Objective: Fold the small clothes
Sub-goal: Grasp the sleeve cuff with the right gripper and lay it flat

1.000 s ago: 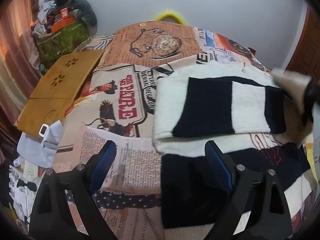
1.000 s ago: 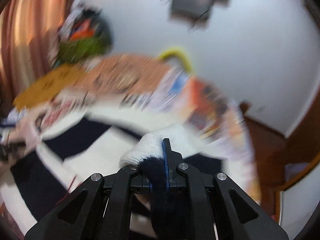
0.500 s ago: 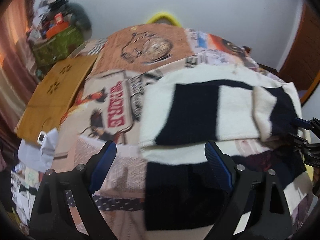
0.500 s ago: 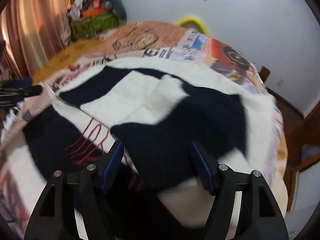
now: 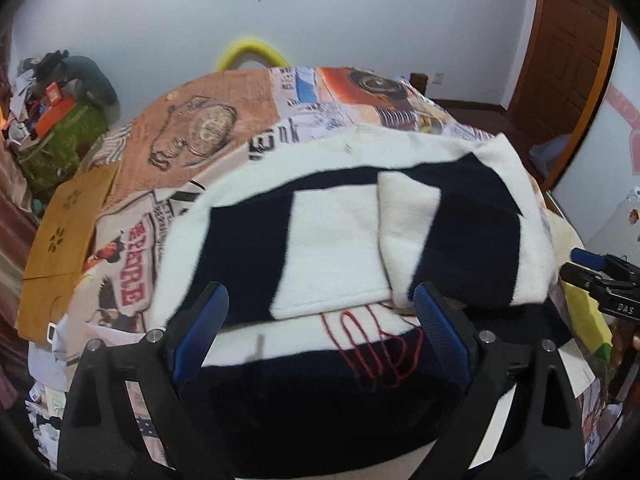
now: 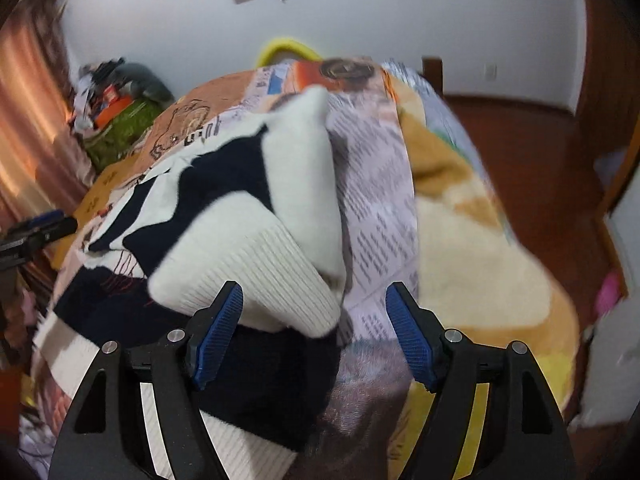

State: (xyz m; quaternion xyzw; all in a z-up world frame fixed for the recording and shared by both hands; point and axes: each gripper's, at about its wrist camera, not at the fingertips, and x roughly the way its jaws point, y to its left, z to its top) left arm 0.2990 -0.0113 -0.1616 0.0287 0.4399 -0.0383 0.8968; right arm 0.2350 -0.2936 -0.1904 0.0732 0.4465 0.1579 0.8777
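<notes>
A home bedroom: a bed under a printed blanket, curtain, wooden door, cluttered corner.

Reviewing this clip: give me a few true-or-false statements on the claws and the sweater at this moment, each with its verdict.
1. The left claw is open and holds nothing. True.
2. The right claw is clamped on the sweater's cuff. False: its jaws stand apart, and the ribbed cuff lies loose before them.
3. The sweater is black and white. True.
4. Both sleeves hang off the bed. False: they lie folded across the sweater's body.
5. The sweater rests on a printed bedspread. True.
</notes>
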